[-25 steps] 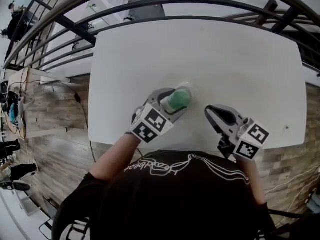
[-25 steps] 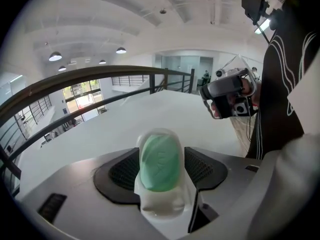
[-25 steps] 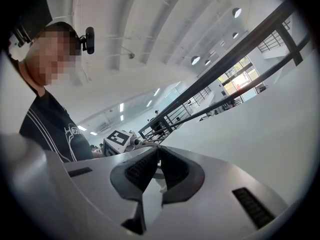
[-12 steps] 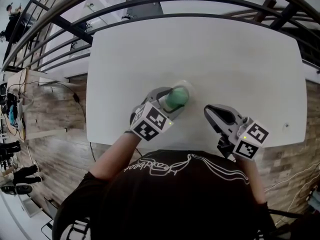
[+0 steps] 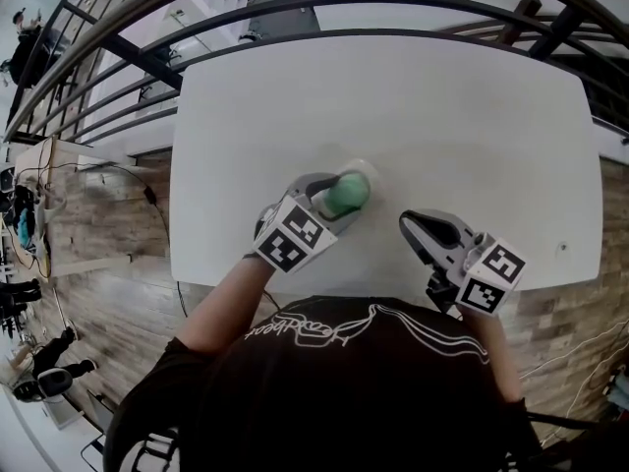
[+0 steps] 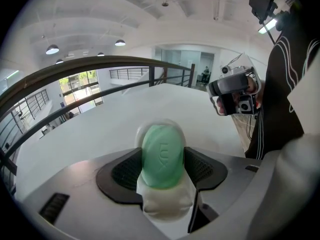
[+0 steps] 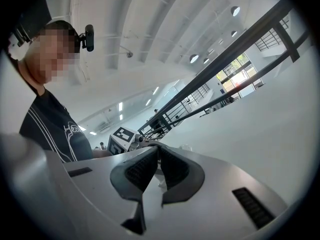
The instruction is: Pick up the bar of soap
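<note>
1. My left gripper (image 5: 334, 203) is clamped on the bar of soap (image 6: 162, 154), one black ribbed pad pressing on each side of it.
2. What a look at the soap: mint green, oval, smooth and rounded. It stands on its long axis between the pads, with raised lettering on the face towards the camera.
3. There's a whitish, half-clear piece (image 6: 165, 199) behind and below the soap. It shows as a pale rim round the top and a white mass underneath. I can't tell what it is.
4. From the head view, the soap (image 5: 346, 193) sits over the near middle of the white table (image 5: 442, 116), just ahead of my body. I can't tell whether it touches the tabletop.
5. My left gripper's marker cube (image 5: 292, 236) tilts up at the near end, with my bare forearm behind it.
6. Over to my right gripper (image 5: 413, 229): its jaws are pressed together at the tips with nothing between them, as its own view (image 7: 157, 164) shows.
7. It hangs near the table's front edge, well apart from the soap and to the right of it.
8. A dark curved railing (image 5: 295, 8) runs past the table's far side.
</note>
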Tool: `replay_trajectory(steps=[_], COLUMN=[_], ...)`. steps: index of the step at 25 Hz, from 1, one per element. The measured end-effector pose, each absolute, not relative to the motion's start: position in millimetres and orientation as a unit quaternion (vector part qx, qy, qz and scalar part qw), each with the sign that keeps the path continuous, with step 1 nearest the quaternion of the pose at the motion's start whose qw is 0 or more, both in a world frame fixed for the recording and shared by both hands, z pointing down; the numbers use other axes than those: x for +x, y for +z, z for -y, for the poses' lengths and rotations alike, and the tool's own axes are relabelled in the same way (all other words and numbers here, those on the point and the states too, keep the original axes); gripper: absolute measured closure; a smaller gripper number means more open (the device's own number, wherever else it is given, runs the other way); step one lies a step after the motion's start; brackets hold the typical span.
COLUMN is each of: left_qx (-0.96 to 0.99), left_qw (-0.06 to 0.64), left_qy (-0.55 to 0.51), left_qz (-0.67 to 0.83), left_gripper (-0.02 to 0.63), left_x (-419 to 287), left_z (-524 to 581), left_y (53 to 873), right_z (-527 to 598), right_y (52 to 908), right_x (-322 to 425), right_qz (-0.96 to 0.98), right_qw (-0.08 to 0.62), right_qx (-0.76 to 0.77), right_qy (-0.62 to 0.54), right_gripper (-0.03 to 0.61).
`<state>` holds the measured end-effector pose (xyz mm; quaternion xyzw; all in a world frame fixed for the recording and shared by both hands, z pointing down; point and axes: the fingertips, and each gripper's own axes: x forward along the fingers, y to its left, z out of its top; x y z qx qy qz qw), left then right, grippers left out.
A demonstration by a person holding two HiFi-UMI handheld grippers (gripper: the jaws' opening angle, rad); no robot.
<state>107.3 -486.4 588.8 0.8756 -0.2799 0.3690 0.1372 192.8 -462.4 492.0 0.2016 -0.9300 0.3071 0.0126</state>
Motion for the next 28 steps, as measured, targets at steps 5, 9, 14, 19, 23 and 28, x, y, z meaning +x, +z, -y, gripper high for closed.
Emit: replay_trajectory(steps=[5,9,14,19,23,28], left_qx=[0.871,0.872,0.877,0.881,0.886,0.896], left_qw=[0.131,0.131,0.13,0.131,0.126,0.12], left_qy=[0.383,0.382,0.37,0.354,0.34,0.314], left_qz=[0.278,0.276,0.278,0.286,0.291,0.292], left_gripper=[0.348,0.35,0.351,0.353,0.353,0.353], left_x=[106,108,110,110,107,106], left_z=[486,487,488,488,487,478], left_y=[590,589,587,584,579,566], right_z=[461,461,462,458,453,439], right_y=[491,491,492,492,491,486], right_x=[194,195,195,194,190,185], right_qz=[0.93,0.93,0.928,0.926,0.925,0.923], right_qw=[0.011,0.01,0.009,0.01,0.011,0.011], right_qx=[0.201,0.202,0.204,0.208,0.214,0.224], right_qy=[0.308,0.308,0.311,0.313,0.315,0.312], right_gripper=[0.557,0.557,0.557,0.557,0.557,0.557])
